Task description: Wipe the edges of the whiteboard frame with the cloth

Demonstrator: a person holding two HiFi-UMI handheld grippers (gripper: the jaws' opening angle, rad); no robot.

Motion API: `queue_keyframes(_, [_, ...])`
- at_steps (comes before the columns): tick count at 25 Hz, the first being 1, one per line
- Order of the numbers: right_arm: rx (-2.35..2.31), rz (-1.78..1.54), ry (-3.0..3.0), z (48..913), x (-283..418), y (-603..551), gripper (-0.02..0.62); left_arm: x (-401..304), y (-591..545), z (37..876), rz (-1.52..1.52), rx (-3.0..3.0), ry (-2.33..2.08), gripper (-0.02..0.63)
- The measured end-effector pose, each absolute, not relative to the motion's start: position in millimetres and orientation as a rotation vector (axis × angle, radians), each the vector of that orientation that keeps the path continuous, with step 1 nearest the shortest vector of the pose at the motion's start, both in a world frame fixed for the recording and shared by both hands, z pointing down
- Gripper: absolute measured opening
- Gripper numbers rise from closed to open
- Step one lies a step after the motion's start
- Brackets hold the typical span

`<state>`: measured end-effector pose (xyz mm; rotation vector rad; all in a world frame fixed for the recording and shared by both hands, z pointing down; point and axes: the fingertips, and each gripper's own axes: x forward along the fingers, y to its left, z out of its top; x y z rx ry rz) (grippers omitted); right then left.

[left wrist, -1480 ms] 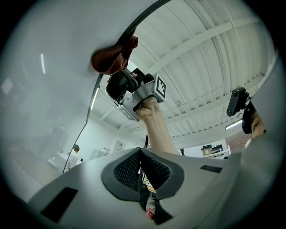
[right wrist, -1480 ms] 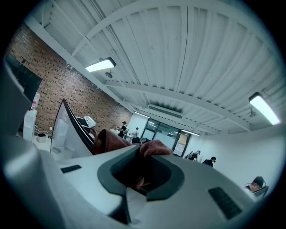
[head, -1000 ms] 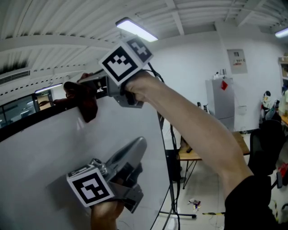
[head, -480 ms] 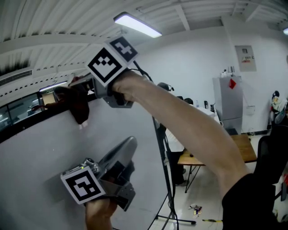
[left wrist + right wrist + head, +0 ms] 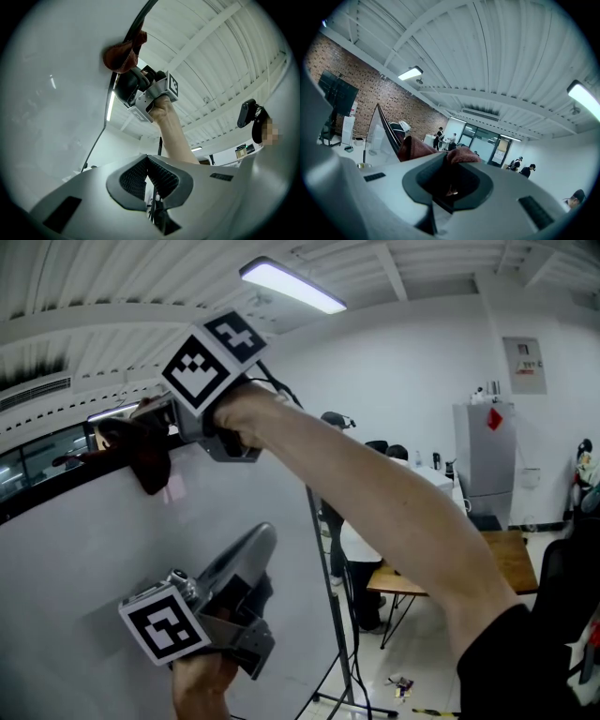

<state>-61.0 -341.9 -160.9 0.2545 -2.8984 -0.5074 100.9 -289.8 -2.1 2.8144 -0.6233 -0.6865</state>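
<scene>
We see the crumpled dark red cloth point(image 5: 142, 457) bunched over the black top frame point(image 5: 37, 491) of the large white whiteboard point(image 5: 84, 568), with one fold hanging down onto the white face. The right gripper point(image 5: 155, 423) is clamped on it. In the right gripper view the cloth fills the space between the jaws and spills over their tips, right beside the frame's edge.

Lower down, the left gripper point(image 5: 255, 542) is held in front of the board's face with its jaws pressed together on nothing. We cannot tell whether it touches the board. The board's surface is plain and smooth.

Above runs a ribbed white ceiling point(image 5: 112, 287) with a lit tube lamp point(image 5: 291, 285). Past the board's right edge we see its thin black stand point(image 5: 342, 652), a wooden table point(image 5: 497, 554) and a tall grey metal cabinet point(image 5: 486, 460) against a white wall. The right gripper view shows a red brick wall point(image 5: 361, 89) beyond the frame and several people point(image 5: 524, 168) well off.
</scene>
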Motion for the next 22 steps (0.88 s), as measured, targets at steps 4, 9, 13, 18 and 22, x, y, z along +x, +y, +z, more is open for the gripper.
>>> queue_keyframes(4, [0.252,-0.501,-2.905,-161,-61,-347,0.048,106,-296,3,-0.698,2.796,-0.600,-0.013])
queue_keyframes(9, [0.253,-0.492,-2.914,-160,-62,-349,0.048,112,-305,1,-0.724,2.782,-0.537,-0.012])
queue_keyframes(13, [0.286,-0.511,-2.889,-160,-62,-354,0.048,119,-313,0,-0.727,2.795,-0.456,-0.012])
queue_keyframes(18, [0.312,-0.546,-2.835,-153,-66,-381,0.048,120,-343,-7,-0.736,2.856,-0.374,-0.012])
queue_keyframes(22, [0.322,-0.596,-2.801,-156,-52,-398,0.048,138,-360,-12,-0.726,2.886,-0.324,-0.012])
